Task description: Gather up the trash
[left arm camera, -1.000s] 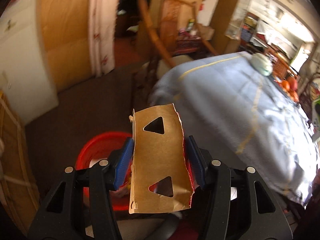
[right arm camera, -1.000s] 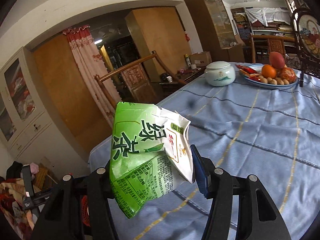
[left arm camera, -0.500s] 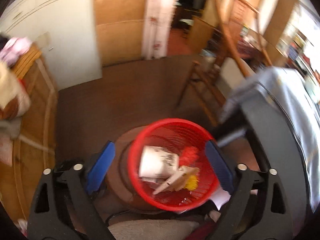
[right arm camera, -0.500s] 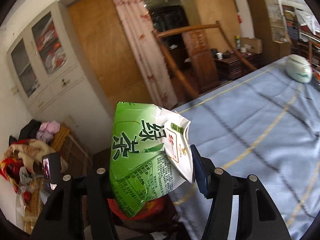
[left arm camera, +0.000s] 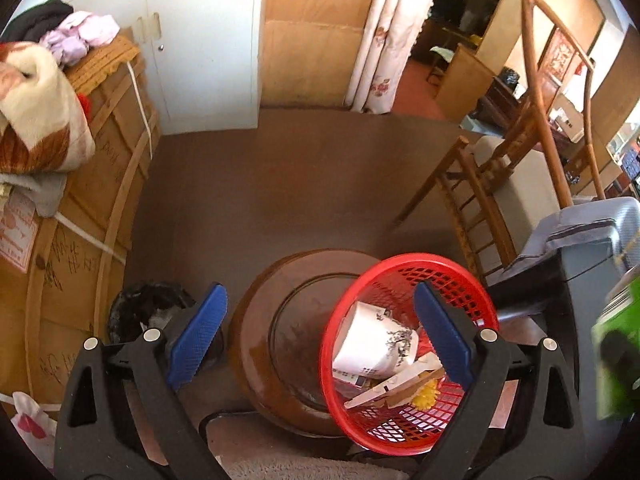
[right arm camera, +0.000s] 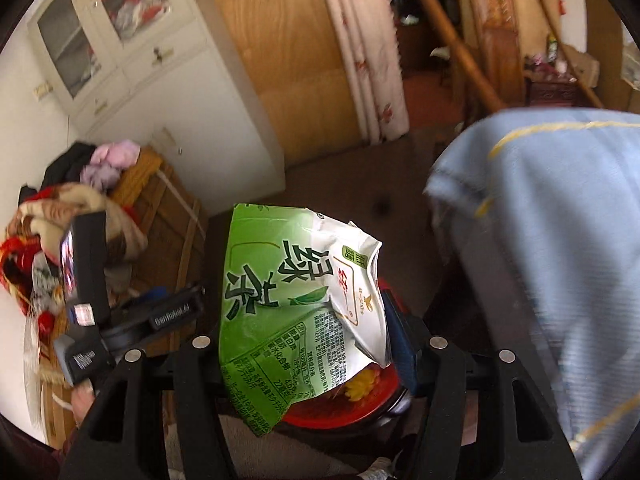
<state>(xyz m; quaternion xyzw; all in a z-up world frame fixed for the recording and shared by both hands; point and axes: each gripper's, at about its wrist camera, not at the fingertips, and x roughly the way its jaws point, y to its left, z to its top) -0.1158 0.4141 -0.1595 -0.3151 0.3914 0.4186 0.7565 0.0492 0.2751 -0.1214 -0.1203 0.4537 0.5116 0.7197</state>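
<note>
Left wrist: red basket [left arm camera: 404, 276] rim beside stool [left arm camera: 256, 320], bare floor [left arm camera: 260, 200] beyond

Red mesh basket [left arm camera: 416, 268], green-and-white printed bag [right arm camera: 296, 312], pale blue yellow-striped tablecloth [right arm camera: 560, 200].

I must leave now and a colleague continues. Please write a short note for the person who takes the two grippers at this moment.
Left gripper: open, empty, above the red basket.
Right gripper: jaws opening, green tea bag between them, over the basket.
Basket stands on a brown round stool beside the blue-clothed table; it holds a white paper cup and cardboard pieces.
Done: some trash is binned.
Left: drop the green bag in, then check the table for more.
</note>
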